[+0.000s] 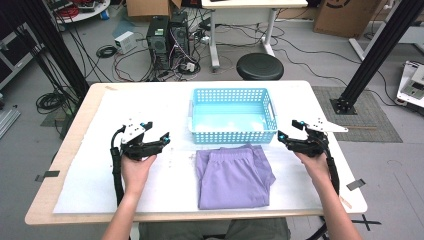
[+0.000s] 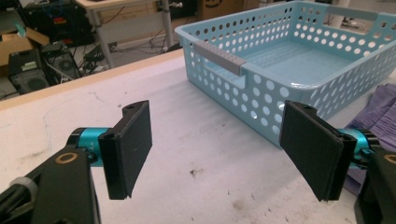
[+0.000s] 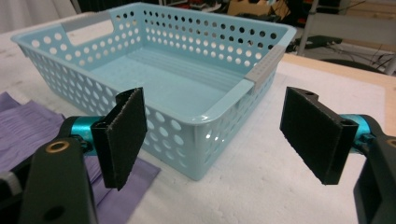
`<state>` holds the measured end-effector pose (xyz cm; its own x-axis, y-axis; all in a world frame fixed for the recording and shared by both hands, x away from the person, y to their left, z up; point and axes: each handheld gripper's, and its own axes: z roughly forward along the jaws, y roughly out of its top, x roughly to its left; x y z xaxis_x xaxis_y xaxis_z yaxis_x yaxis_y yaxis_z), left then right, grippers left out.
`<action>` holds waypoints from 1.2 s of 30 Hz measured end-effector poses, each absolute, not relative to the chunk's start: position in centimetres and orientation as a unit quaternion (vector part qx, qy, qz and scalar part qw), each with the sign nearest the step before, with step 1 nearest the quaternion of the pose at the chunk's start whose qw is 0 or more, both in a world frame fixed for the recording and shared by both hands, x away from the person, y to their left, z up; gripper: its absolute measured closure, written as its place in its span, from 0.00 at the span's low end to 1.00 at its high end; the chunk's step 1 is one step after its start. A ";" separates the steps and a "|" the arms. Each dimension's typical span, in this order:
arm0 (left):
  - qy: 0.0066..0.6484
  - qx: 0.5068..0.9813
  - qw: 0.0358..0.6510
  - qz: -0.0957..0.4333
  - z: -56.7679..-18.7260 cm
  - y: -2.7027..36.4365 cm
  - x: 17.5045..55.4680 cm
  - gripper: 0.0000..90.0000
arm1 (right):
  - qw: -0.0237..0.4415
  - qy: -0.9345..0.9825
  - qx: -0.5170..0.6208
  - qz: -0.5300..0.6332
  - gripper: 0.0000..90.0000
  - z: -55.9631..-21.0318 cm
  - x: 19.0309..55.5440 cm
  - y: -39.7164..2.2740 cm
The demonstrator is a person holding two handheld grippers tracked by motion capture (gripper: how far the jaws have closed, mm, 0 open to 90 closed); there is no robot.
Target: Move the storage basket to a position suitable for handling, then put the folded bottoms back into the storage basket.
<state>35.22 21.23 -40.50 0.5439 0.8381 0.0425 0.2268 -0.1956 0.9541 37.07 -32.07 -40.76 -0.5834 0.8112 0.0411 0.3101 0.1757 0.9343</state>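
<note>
Basket (image 3: 187, 84) hides shorts' (image 3: 28, 130) far edge — fingers empty.

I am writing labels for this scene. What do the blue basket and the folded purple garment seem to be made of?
The basket looks like moulded plastic with a slightly glossy finish: rigid perforated walls, a smooth rim and grey handle inserts. The purple garment looks like soft matte fabric, probably a light knit: it lies folded, with a gathered ribbed band.

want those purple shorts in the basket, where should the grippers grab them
Probably the two near corners of the folded purple shorts, one open gripper from each side: left gripper, right gripper. They lie flat before the blue basket, side edges free, so jaws can slide under.
</note>
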 end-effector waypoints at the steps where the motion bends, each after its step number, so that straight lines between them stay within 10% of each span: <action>1: 0.372 0.715 0.512 0.298 -40.5 21.3 35.2 0.28 | 0.244 0.724 0.387 0.516 0.26 -40.7 37.0 -32.2; 36: 0.356 0.766 0.511 0.159 -42.7 14.6 30.1 0.34 | 0.218 0.755 0.375 0.491 0.24 -42.4 30.9 -30.5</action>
<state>30.10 14.64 -42.67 0.6962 0.7078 -0.1193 0.3828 -0.2255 0.8959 30.85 -30.51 -42.42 -0.6235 0.7808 0.0401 0.3534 0.2358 0.9053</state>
